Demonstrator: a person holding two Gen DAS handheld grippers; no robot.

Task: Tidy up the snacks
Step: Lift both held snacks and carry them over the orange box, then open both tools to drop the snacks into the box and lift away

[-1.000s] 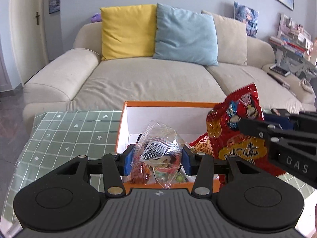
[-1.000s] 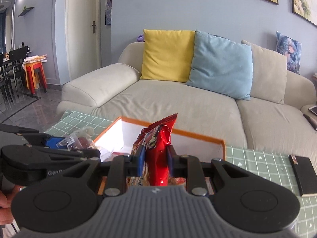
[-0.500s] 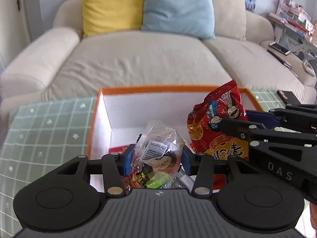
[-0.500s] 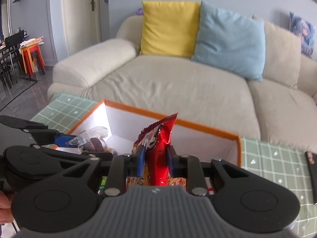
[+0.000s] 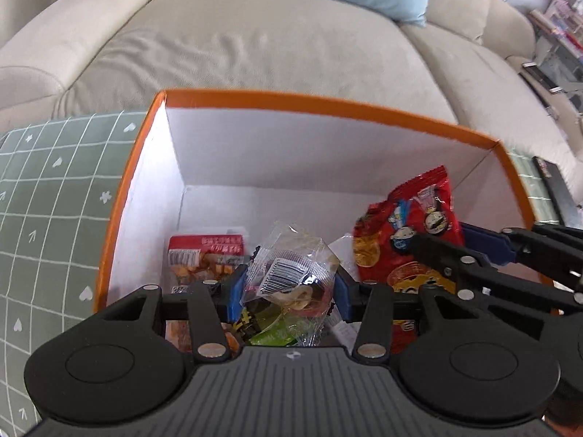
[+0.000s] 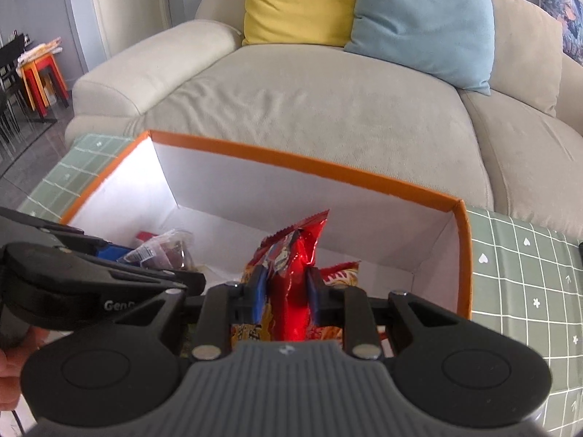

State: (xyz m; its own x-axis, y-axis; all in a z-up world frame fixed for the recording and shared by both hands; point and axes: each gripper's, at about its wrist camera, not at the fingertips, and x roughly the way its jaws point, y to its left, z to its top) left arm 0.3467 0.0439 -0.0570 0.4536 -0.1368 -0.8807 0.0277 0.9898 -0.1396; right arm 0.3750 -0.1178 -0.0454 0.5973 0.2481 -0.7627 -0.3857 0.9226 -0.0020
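Both grippers are now reaching inside the box [image 5: 328, 103], each carrying one snack. A second ago they were holding their loads above the rim with the sofa [image 5: 255, 47] filling the view; since then both cameras have been tilting down and moving in, so the white floor of the box is now showing in both views.

The left gripper [image 5: 288, 287] is pinching a clear packet [image 5: 291, 273] between its blue pads; the packet is bulging up between them, with its barcode facing the camera. It is hanging low in the near left part of the box, above a red pack [image 5: 206, 251] and other wrappers lying on the floor.

The right gripper [image 6: 284, 291] is pinching a red bag [image 6: 295, 255] edge-on, with the bag standing upright and its crimped top pointing up. In the left view the same bag is sitting to the right of the clear packet, well below the rim. A second red wrapper [image 6: 340, 273] is lying just behind it.

Whether either snack is touching the floor cannot be told.

Judgement: the descent is nearly complete, so the placing step is close. The next move is likely calling for both sets of fingers to spread and withdraw straight up. The upright bag may be tipping once freed. The green tablecloth [image 6: 528, 273] around the box is showing no remaining snacks in these views.
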